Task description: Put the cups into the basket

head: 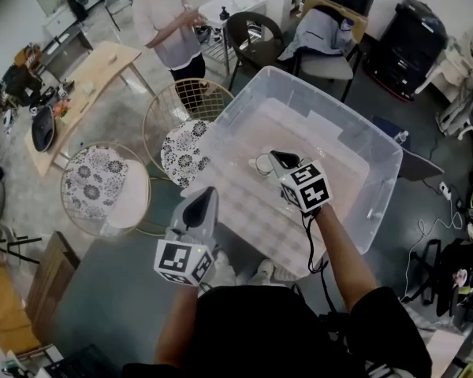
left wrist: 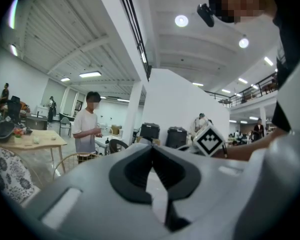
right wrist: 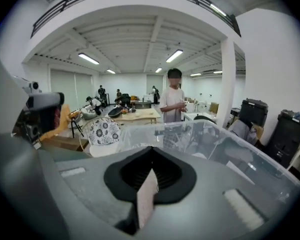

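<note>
The right gripper [head: 280, 161] hangs over the middle of the clear plastic basket [head: 244, 207], with its jaws pressed together and nothing between them. What looks like a clear cup [head: 262, 164] lies on the floor of the basket, just beside the tip of this gripper, but it is faint to see. The left gripper [head: 205, 199] is at the near edge of the basket, and its jaws are also closed and empty.
</note>
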